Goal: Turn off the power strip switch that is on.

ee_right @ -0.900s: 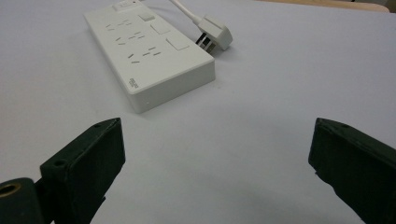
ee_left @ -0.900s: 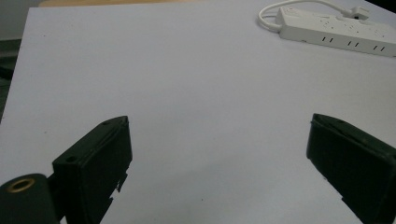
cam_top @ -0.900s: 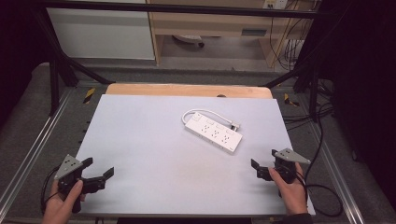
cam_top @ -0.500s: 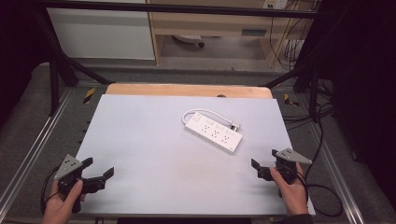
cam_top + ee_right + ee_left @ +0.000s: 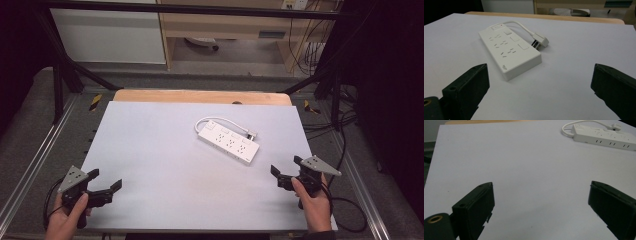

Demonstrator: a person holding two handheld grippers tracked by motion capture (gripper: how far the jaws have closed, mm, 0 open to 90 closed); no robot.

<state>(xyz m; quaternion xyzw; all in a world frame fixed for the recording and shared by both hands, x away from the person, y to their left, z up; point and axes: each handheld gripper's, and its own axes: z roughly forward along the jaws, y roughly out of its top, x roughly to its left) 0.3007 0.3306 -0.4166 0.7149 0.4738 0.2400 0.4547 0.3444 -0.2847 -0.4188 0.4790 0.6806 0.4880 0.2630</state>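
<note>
High view overhead; tongs views low, share power strip (image 5: 228,142).

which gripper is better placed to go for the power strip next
Probably the right. The right gripper sits open just off the near end of the white power strip, which lies straight ahead of its jaws. The left gripper, also open, is across the table at its near left corner.

Soft, even overhead light washes the white table (image 5: 165,150), while everything around the table sinks into darkness. The power strip (image 5: 507,50) looks sharp; shadows stay faint.
</note>
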